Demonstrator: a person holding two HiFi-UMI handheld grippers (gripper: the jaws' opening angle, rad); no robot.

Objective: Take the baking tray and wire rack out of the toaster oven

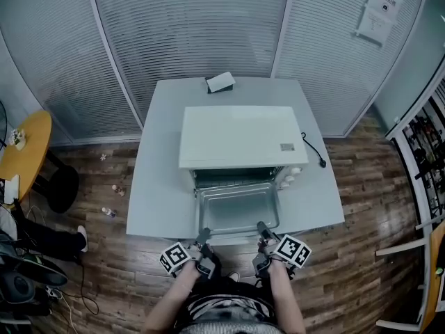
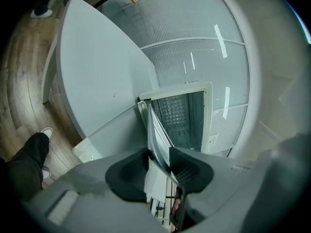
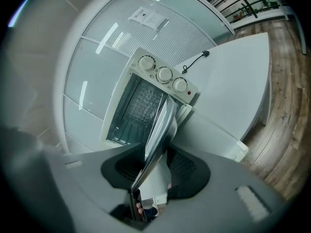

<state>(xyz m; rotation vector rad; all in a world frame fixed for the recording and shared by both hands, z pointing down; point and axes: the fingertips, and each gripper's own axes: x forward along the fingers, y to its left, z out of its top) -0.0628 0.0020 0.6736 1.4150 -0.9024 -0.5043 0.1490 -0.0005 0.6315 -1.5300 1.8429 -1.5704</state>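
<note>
A white toaster oven (image 1: 240, 136) stands on the pale table (image 1: 156, 186) with its front open. A shiny metal baking tray (image 1: 238, 209) sticks out of the opening toward me, past the table's front edge. My left gripper (image 1: 204, 239) is shut on the tray's near left corner, and my right gripper (image 1: 262, 231) is shut on its near right corner. In the left gripper view the tray's (image 2: 156, 130) thin edge runs between the dark pads (image 2: 127, 176). The right gripper view shows the tray (image 3: 163, 123) edge-on between the pads (image 3: 187, 171), with the dark oven cavity (image 3: 136, 108) beyond. I cannot make out the wire rack.
A small white box (image 1: 221, 82) lies on the table behind the oven. A black power cord (image 1: 314, 152) trails to the oven's right, by the control knobs (image 3: 164, 74). Ribbed glass partitions (image 1: 188, 26) close the back. A yellow round table (image 1: 28, 145) stands at left.
</note>
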